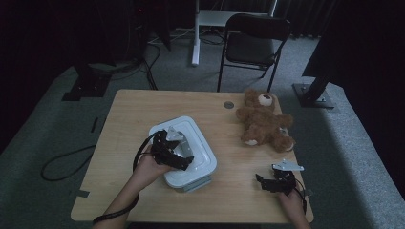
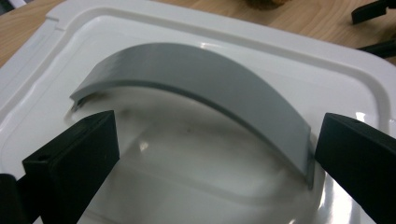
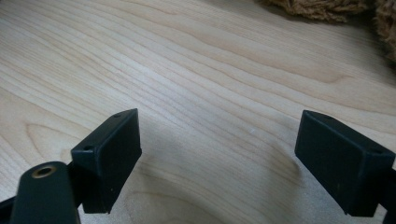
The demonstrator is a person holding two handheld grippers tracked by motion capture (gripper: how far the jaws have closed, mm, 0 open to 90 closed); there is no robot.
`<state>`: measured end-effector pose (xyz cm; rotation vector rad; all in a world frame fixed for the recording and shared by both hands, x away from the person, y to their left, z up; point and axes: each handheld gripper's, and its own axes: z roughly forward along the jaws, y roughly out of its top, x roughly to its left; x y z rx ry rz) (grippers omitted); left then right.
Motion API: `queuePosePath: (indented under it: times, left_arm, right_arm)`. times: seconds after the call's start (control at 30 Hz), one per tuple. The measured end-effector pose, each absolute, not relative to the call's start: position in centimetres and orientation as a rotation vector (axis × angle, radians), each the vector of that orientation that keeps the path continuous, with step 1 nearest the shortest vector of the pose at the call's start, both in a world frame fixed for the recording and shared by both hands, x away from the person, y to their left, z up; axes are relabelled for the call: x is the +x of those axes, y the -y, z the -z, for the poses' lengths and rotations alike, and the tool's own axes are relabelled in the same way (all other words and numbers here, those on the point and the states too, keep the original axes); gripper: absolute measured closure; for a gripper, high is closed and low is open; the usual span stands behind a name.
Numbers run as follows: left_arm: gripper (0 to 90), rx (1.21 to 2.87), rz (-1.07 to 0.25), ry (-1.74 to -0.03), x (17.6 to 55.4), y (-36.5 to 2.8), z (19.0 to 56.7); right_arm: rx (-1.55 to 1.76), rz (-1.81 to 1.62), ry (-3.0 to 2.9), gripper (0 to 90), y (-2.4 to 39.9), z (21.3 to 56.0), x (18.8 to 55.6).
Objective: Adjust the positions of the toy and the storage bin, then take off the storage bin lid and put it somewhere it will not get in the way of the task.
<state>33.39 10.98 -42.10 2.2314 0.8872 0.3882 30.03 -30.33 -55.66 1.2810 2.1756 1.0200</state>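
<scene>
Left tool [image 2: 210, 154] hovers over the white plastic lidded box [image 1: 184, 150], jaws spread wide either side of the curved grey plastic handle [image 2: 205, 88] on its lid, not touching it; the left forearm angles in from the near edge. Right tool [image 3: 219, 158] sits low over the bare light wooden counter [image 3: 187, 70] near the right corner, jaws spread, pinching nothing. Farther back, a brown plush teddy bear [image 1: 262, 121] lies on the counter.
</scene>
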Motion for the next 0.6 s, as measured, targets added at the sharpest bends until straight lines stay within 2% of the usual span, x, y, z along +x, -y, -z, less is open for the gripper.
queuePosePath:
  times: [0.53,0.6]
  left_arm:
    - [0.7,2.217,-0.356,-0.925,34.3,-10.18,42.16]
    - [5.3,2.205,-0.358,-0.931,34.29,-10.21,42.12]
  right_arm:
    - [1.281,-0.964,-2.198,13.9,30.08,55.78,30.02]
    - [1.301,-0.969,-2.195,13.9,30.22,55.8,30.05]
